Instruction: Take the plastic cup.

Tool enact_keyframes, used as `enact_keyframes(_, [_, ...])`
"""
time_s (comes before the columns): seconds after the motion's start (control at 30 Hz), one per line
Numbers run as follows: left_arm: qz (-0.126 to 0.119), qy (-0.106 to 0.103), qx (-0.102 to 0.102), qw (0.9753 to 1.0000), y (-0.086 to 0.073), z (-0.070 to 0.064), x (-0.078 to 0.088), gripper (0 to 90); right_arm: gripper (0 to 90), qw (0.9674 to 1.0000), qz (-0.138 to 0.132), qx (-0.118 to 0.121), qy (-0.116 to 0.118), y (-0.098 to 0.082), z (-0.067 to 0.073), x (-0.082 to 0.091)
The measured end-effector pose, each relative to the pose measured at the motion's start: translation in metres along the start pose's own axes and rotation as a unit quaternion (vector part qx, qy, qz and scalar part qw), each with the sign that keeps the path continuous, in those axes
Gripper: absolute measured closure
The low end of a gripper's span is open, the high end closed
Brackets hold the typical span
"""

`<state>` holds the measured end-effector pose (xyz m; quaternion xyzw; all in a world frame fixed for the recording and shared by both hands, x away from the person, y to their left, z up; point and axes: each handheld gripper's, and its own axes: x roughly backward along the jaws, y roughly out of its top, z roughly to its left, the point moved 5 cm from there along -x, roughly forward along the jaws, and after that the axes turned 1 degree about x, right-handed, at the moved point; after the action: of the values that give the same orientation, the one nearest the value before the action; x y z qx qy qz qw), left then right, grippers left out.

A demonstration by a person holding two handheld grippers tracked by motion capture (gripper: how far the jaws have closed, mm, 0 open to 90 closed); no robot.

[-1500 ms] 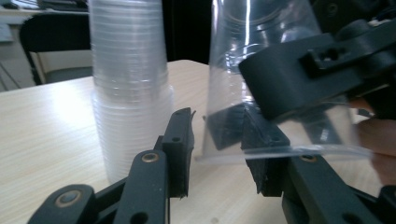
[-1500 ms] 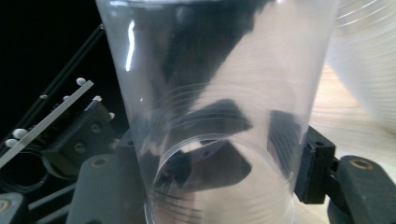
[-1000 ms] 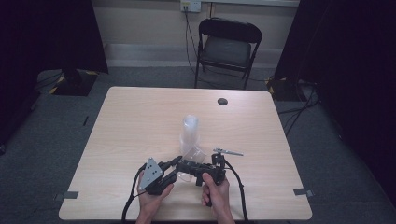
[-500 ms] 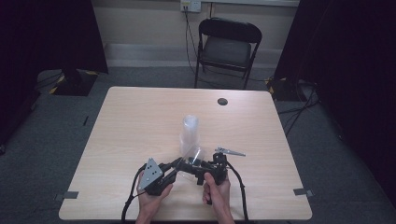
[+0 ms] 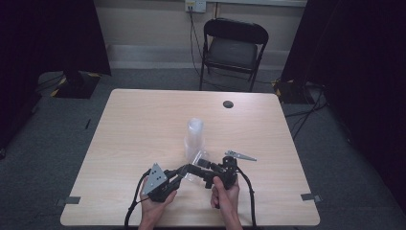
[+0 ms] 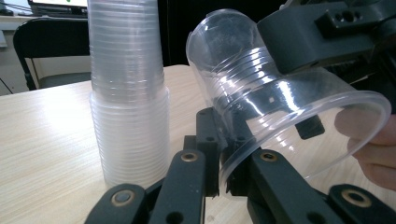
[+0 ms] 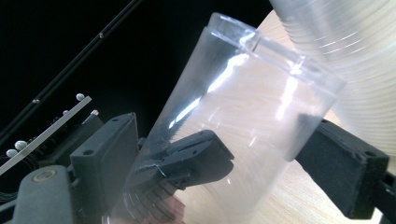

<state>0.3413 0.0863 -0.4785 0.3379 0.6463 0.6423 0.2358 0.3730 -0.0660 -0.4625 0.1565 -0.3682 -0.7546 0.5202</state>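
With the left tool clenched on the rim of the clear cup and the right tool just released, jaws spread around it, we should keep that rim pinch gentle. We draw the right tool clear before lowering the cup to the worktop beside the cup stack.

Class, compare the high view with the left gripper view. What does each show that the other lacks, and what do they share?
High view: the whole table, the grey floor around it and a wall socket. Left gripper view: the left gripper shut on the rim of a tilted clear cup. Shared: the cup stack upright beside that cup, and the chair behind the table.
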Motion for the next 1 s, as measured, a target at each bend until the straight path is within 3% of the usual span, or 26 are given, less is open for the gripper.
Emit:
enact_keyframes(0.23, [-0.005,-0.004,0.018,0.9998,-0.001,0.005,0.004,87.3,13.9,0.9999,-0.014,-0.002,-0.001,0.005,-0.002,0.01])
enact_keyframes(0.53, [-0.01,-0.003,0.046,0.9989,0.003,0.015,0.009,87.1,15.1,0.9997,-0.011,0.023,-0.007,0.006,-0.002,0.017])
enact_keyframes(0.73, [-0.001,0.002,0.052,0.9987,0.007,0.021,0.012,86.9,17.2,0.9994,-0.004,0.032,-0.013,0.003,-0.004,0.019])
enact_keyframes(1.0, [0.016,-0.011,0.047,0.9987,0.012,0.022,0.012,86.4,17.5,0.9957,-0.004,0.08,-0.047,0.0,-0.007,0.025])
